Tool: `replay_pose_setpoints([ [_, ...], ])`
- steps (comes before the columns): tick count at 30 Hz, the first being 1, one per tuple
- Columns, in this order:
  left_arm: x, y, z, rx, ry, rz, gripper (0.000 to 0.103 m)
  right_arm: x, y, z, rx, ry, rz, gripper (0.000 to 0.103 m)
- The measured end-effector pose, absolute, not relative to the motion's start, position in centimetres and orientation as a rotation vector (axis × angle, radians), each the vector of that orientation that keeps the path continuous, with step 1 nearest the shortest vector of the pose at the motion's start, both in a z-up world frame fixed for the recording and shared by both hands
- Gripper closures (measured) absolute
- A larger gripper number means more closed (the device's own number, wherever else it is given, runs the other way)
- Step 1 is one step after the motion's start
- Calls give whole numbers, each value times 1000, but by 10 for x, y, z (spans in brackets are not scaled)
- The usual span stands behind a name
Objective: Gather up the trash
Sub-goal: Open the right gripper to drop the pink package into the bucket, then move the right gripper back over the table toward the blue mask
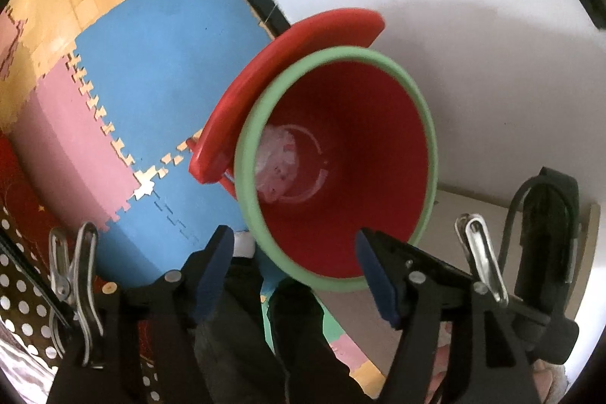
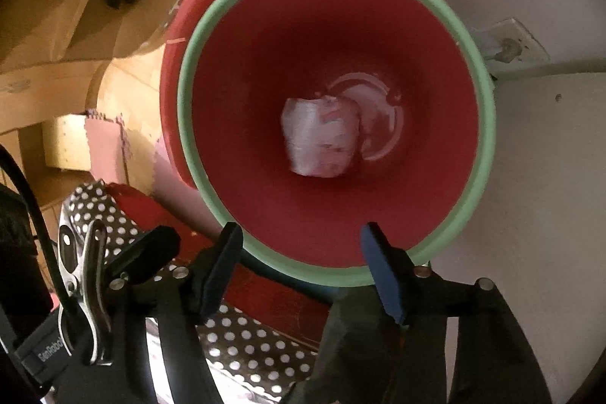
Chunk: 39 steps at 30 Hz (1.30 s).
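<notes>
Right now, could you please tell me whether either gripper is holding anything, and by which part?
Nothing is held. The left gripper and right gripper both stand open above the red bin; the crumpled wrapper lies at its bottom.

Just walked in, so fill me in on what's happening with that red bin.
A person holds a two-finger gripper in each hand over a red plastic bin with a pale green rim, its red lid flipped open to one side. The left gripper and right gripper both stand open with nothing between their fingers. A crumpled white wrapper with red print lies at the bottom of the bin, so that piece of trash is already in.
</notes>
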<state>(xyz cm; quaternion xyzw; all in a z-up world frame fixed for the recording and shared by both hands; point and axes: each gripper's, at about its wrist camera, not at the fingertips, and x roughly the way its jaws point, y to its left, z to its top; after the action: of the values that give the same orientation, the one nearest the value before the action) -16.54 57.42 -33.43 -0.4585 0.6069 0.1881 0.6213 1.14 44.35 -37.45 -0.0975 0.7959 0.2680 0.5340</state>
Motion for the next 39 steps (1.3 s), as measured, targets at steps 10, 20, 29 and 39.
replay_pose_setpoints([
  [10, -157, 584, -251, -998, 1321, 465, 31, 22, 452, -306, -157, 1816, 726, 34],
  [20, -150, 579, -130, -851, 1236, 472, 31, 26, 444, -199, -17, 1647, 891, 34],
  [29, -146, 548, -44, -818, 1163, 496, 31, 34, 407, -116, 52, 1537, 916, 34],
  [39, -129, 456, 29, -717, 1066, 493, 31, 32, 322, -47, 103, 1422, 962, 34],
])
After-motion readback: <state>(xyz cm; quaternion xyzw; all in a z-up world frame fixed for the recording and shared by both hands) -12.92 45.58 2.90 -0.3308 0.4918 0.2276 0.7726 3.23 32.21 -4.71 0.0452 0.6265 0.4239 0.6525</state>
